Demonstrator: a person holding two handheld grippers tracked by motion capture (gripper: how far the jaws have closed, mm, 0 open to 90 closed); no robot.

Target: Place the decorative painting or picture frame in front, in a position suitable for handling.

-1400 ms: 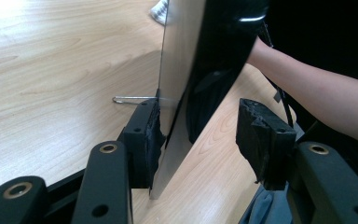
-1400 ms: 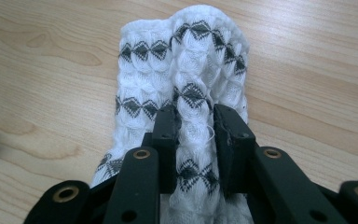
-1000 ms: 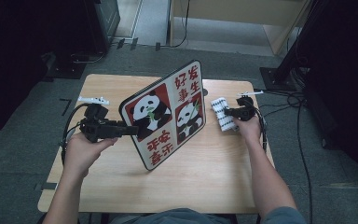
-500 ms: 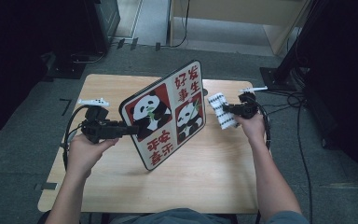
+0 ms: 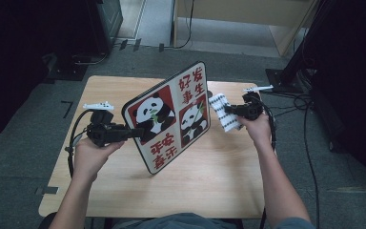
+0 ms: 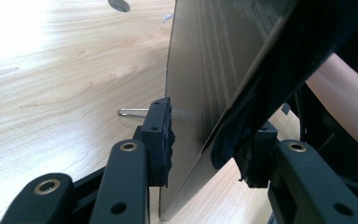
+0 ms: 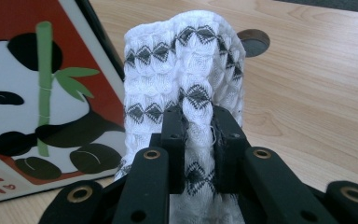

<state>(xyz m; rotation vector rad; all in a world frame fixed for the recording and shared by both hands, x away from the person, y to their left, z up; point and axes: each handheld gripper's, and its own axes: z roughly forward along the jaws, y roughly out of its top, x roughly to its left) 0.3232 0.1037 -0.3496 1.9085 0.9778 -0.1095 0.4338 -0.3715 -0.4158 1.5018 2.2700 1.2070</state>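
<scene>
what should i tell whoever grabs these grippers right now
Left gripper: its jaws straddle the lower left edge of the panda board and have just been closing. In the left gripper view one pad sits a hair off the board's back, so do not count the grip as firm.
Right gripper: shut on the white patterned cloth, held up beside the board's right edge.
Board: tilted, its bottom corner resting on the table.
Done: cloth picked up, board stood up.
Left: probably wiping the board's face with the cloth. No wipe contact visible yet.
</scene>
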